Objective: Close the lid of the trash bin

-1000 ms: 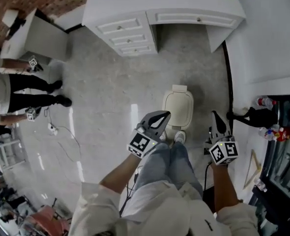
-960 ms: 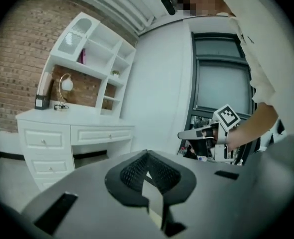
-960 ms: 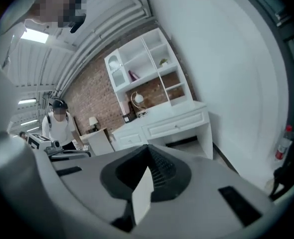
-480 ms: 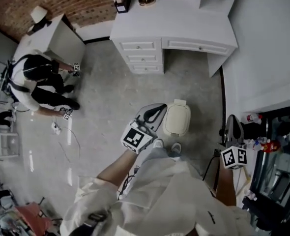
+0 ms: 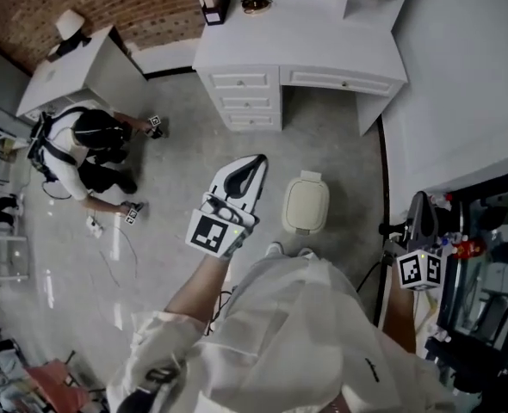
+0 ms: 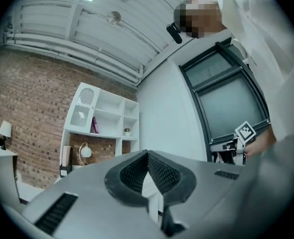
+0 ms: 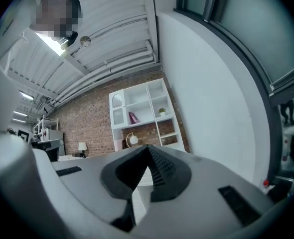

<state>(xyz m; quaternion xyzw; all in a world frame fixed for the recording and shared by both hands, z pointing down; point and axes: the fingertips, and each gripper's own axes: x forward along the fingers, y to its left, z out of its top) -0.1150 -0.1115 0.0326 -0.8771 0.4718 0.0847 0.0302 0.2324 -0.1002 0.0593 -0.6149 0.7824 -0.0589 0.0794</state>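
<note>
1. Both left tongs (image 5: 256,162) and right tongs (image 5: 419,203) are clenched, holding nothing.
2. Cream trash bin (image 5: 310,179) stands on the floor (image 5: 185,162) by the person's feet (image 5: 274,249), its lid (image 5: 306,206) flat down.
3. Closing seems done; nothing is left.

The rounded plastic trash bin (image 5: 306,203) is pale cream, set against a grey, faintly mottled stone floor (image 5: 185,144). The drawered wooden table (image 5: 297,50) is plain white, and the wall (image 5: 142,7) behind it is red-brown brick. The left tongs (image 5: 258,159) are white and dark grey, and the right tongs (image 5: 420,198) are dark. Their marker cubes (image 5: 213,231) show black squares on white.
</note>
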